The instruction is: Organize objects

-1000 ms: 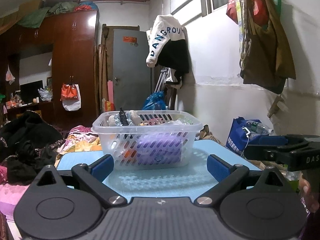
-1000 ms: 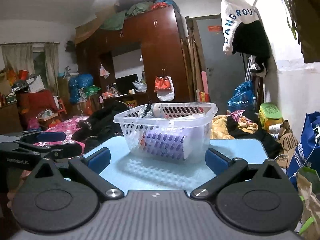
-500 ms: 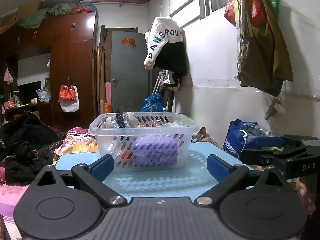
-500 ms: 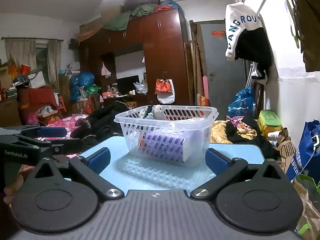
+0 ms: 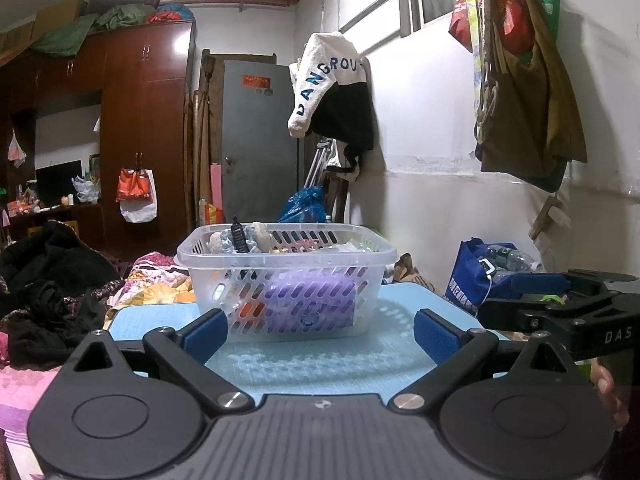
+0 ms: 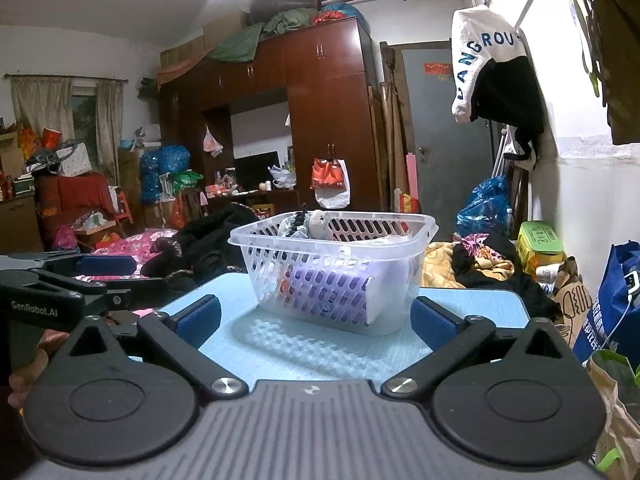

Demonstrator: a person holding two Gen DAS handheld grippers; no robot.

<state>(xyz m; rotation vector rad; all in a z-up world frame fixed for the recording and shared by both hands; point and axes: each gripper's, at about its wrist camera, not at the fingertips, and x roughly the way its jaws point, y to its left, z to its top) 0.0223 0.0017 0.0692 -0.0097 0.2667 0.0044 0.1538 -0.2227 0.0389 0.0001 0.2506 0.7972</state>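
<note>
While both your left gripper [image 5: 320, 334] and right gripper [image 6: 316, 320] hang spread wide and empty, the filled basket [image 5: 286, 280] sits mid-table [image 5: 320, 364], so approach level and slow
</note>
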